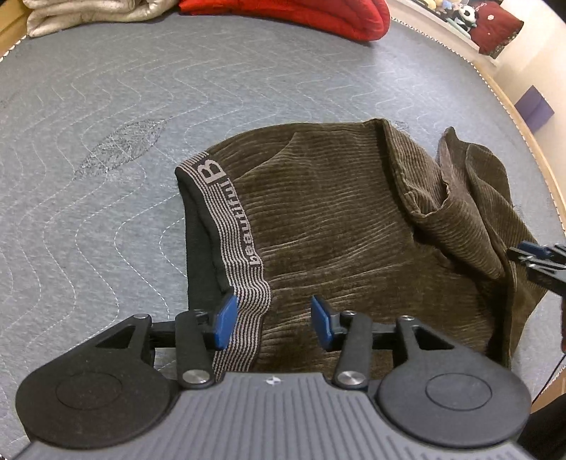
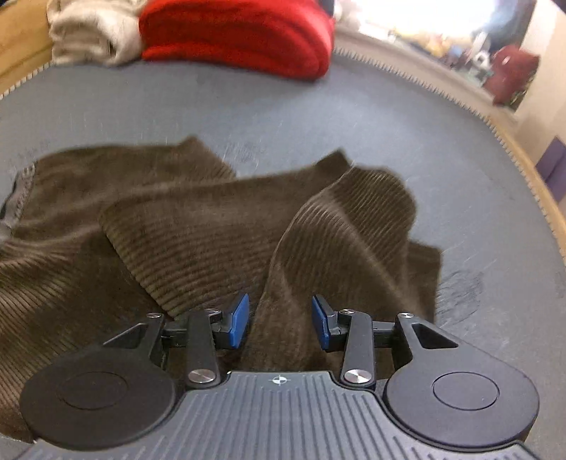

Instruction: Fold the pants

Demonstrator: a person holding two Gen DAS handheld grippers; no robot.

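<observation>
Brown corduroy pants (image 1: 339,226) lie bunched on the grey quilted mat (image 1: 106,124), the striped waistband (image 1: 240,226) with lettering on the left. My left gripper (image 1: 274,320) is open, its blue pads straddling the waistband's near end just above the cloth. In the right wrist view the pant legs (image 2: 219,226) lie crumpled, and a raised fold (image 2: 339,226) of cloth runs between the open blue pads of my right gripper (image 2: 281,320). The right gripper's tips also show in the left wrist view (image 1: 530,256), at the right edge by the cloth.
A red folded garment (image 1: 293,14) and a beige one (image 1: 85,14) lie at the mat's far edge; both also show in the right wrist view (image 2: 237,35). The mat's stitched edge and a wooden rim (image 1: 537,152) curve along the right. A purple box (image 1: 534,108) stands beyond.
</observation>
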